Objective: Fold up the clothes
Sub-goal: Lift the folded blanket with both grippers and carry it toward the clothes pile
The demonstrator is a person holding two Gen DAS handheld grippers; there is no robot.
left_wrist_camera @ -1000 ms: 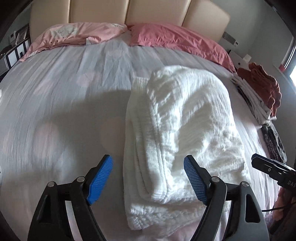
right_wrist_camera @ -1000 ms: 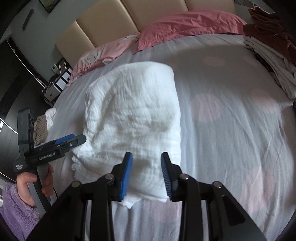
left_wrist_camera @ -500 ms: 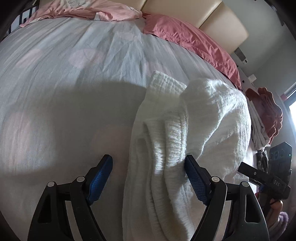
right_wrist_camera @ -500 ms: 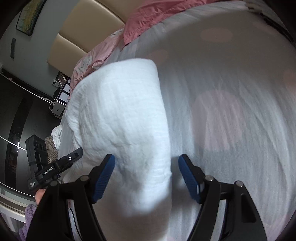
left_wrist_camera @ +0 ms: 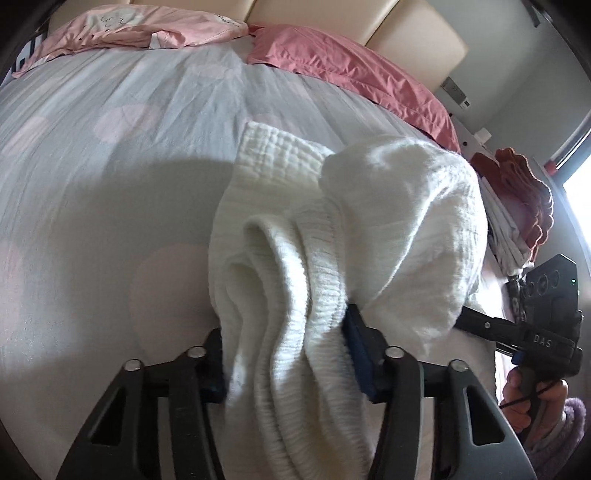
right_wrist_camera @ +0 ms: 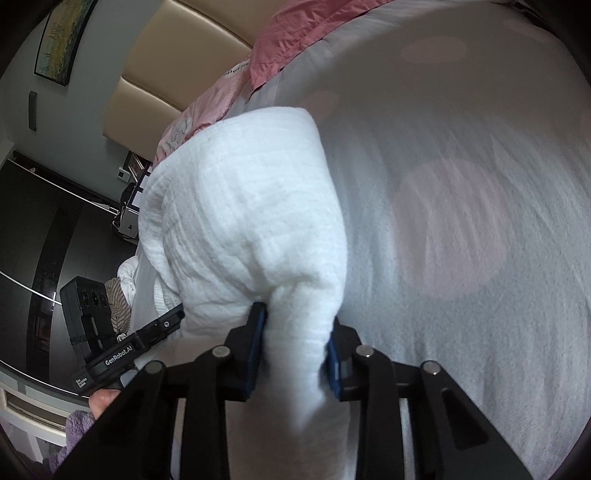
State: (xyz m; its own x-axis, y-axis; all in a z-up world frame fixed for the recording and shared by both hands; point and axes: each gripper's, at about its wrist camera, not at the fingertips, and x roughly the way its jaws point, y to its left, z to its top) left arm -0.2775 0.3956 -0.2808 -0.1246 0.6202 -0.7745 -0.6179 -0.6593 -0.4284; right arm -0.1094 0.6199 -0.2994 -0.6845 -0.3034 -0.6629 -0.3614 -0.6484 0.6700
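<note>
Both jaws closed since half a second ago: left hand-held gripper [left_wrist_camera: 288, 354] and right hand-held gripper [right_wrist_camera: 293, 350] now clench the white garment's [left_wrist_camera: 388, 229] near edge at lower centre, bed [left_wrist_camera: 110, 184] beneath, probably for another fold.

Between our left gripper's [left_wrist_camera: 286, 354] black fingers with blue pads we've got a plain white crinkle-textured folded garment [left_wrist_camera: 369, 236]. Same white between the right gripper's [right_wrist_camera: 293, 345] blue pads. Beyond the fingertips is a pale grey bedsheet with big soft pink dots [left_wrist_camera: 110, 155], then a light pink pillow [left_wrist_camera: 122, 31], a deeper rose pink pillow [left_wrist_camera: 351, 77] and a beige padded headboard [left_wrist_camera: 413, 40].
</note>
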